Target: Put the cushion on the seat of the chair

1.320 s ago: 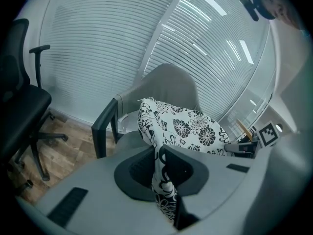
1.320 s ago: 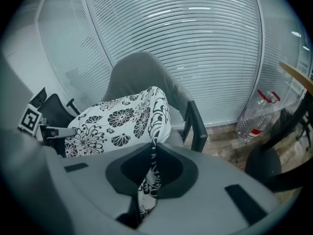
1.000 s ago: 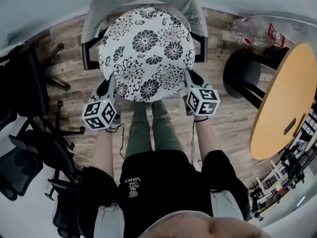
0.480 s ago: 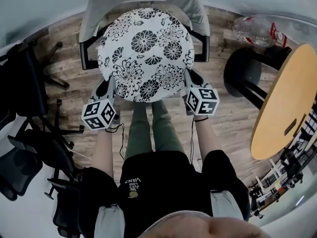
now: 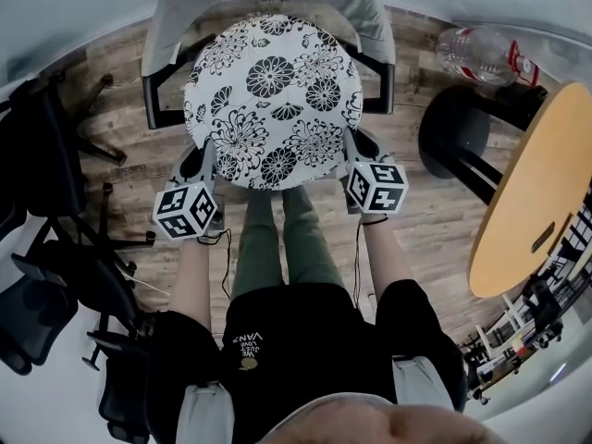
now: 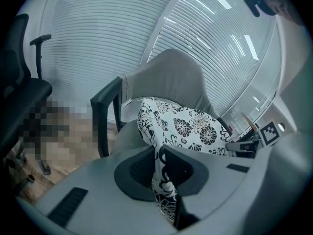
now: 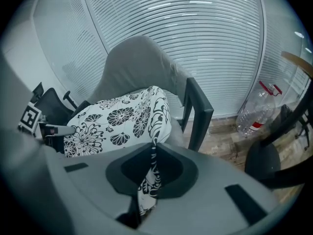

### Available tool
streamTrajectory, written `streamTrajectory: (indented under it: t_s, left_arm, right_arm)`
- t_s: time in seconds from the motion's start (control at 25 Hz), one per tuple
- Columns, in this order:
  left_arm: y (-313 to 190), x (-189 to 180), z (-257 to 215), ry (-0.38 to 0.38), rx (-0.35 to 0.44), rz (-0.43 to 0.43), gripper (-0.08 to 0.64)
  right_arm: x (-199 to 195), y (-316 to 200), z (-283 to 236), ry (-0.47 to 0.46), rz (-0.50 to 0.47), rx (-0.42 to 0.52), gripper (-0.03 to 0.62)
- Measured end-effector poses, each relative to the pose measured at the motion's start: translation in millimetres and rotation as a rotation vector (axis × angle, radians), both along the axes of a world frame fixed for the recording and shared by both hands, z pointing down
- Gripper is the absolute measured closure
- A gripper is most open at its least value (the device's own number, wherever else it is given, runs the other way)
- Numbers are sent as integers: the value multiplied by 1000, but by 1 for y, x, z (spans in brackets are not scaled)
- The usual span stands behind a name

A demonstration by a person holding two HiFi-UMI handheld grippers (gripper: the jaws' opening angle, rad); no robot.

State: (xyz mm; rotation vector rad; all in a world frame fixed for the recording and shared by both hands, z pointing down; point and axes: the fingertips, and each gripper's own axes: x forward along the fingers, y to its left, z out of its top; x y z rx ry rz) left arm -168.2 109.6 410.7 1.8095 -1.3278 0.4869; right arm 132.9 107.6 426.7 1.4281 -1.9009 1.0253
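- Since a second ago little has been shifted: the cushion is still carried by both grippers over the chair, and the black armrests are now seen slightly further out on either side of it.
- The left gripper is closed narrowly on the cushion's near-left edge, and a fold of the flowered cloth is pinched between its jaws.
- The right gripper is clamped in the same way on the near-right edge, with the cloth caught upright between its jaws.
- The cushion is spread ahead of both grippers and between them, inside the two armrests.
- The grey seat is seen just beyond the left gripper's jaws, under the cushion. Whether the cushion's underside rests on it cannot be told.
- A clear plastic bottle is seen on the wooden floor, ahead and to the right of the right gripper.
- A round wooden table is placed further out to that gripper's right.
- Black office chairs are stood well out to the left of the left gripper.
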Motion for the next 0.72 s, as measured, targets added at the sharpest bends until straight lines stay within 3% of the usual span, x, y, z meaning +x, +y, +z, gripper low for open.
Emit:
streamTrajectory:
  t_s: [0.72]
  left_arm:
    - [2,-1,30,-7,-55,-2,520]
  right_arm:
    - [1,1,26,18,-5,-46,561]
